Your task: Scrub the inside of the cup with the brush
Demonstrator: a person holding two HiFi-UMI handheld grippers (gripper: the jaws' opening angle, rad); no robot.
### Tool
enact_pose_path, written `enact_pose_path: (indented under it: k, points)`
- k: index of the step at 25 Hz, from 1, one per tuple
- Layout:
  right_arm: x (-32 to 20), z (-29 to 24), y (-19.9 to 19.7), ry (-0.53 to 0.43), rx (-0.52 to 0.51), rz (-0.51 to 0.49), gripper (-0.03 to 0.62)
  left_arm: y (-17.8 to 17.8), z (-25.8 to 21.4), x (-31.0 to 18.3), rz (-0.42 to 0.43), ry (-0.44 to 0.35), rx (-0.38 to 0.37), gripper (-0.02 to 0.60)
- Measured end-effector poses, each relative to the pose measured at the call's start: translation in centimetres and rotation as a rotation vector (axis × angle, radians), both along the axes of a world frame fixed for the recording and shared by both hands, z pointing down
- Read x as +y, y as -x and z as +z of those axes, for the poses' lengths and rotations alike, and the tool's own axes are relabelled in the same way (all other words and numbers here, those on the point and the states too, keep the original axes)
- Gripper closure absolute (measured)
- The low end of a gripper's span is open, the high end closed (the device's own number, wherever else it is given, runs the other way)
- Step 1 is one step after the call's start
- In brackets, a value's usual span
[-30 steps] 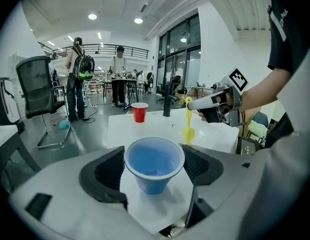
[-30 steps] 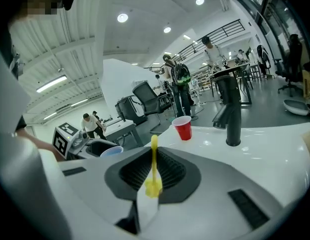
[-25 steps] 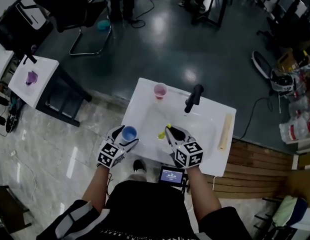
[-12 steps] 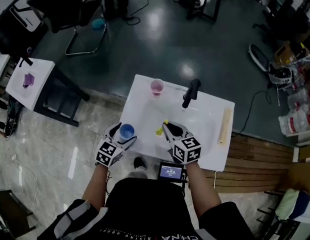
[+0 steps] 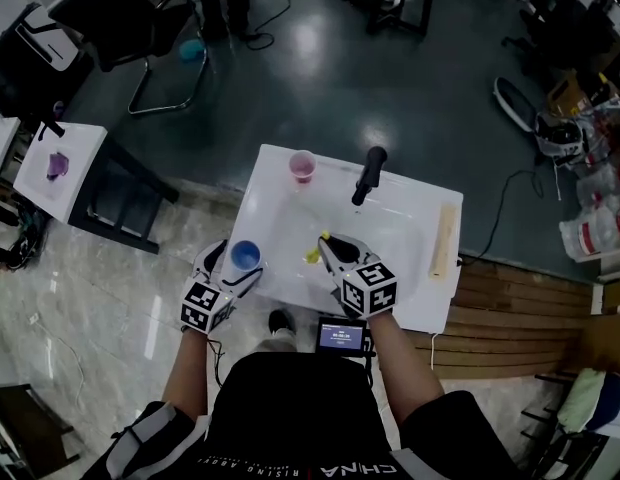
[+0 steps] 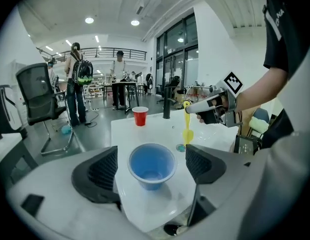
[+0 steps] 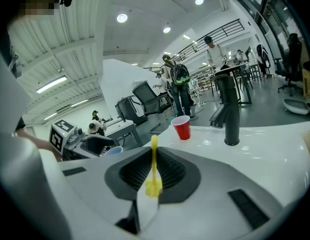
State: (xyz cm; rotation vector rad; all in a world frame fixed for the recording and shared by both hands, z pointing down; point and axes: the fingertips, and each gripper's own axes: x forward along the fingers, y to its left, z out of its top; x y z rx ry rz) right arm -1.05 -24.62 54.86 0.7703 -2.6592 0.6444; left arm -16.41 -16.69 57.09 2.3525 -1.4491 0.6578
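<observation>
From the head view: the blue cup [image 5: 245,256] is standing upright on the front left corner of the white sink top [image 5: 390,230], right between the jaws of the left gripper [image 5: 233,269]. The right gripper [image 5: 327,247] is over the basin a bit to the right, with a yellow brush [image 5: 313,255] poking out of its tip. At the back there's a red cup [image 5: 302,166] and a black faucet [image 5: 367,175], plus a pale wooden strip [image 5: 443,240] lying along the right edge. In the left gripper view the jaws are spread wide and have just been opening. The blue cup [image 6: 151,165] sits between them with a gap on each side, so neither pad is pressing it. Beyond it you can see the yellow brush [image 6: 187,130] hanging head down from the right gripper [image 6: 189,109], just above the drain [image 6: 180,147]. In the right gripper view the jaws are clamped on the yellow brush [image 7: 154,170], its handle sticking up between the pads. The red cup [image 7: 182,128] and black faucet [image 7: 229,114] are further back, and the left gripper [image 7: 92,144] is off to the left.
</observation>
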Motion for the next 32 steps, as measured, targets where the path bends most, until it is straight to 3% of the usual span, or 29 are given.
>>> enact_pose_path:
  k: [7,16,19,20,27,32]
  points:
    - [0.2,-0.6,-2.5,-0.006,-0.028,-0.008,0.554,-1.9,-4.2,0.1,-0.042,-0.108,-0.061,0.176]
    - [0.6,-1.6,-8.2,-0.031,-0.057,0.009,0.554,-9.1,-7.4,0.1,-0.004,-0.206,-0.075,0.442]
    - [1.1,-1.9,-10.4,-0.044,-0.062,0.015,0.554,-12.4,-6.7,0.9,0.027,-0.187,-0.052,0.56]
    - [1.3,-2.1,-11.1,-0.049,-0.064,0.015,0.554,-13.5,-6.4,1.1,0.036,-0.175,-0.037,0.574]
    - [2.8,-3.2,-15.6,-0.068,-0.087,0.032,0.554,-19.6,-4.2,3.9,0.046,-0.063,0.187,0.575]
    - [4.8,-4.0,-18.1,-0.073,-0.112,0.111,0.554,-22.8,-2.0,6.3,0.152,0.011,0.168,0.576]
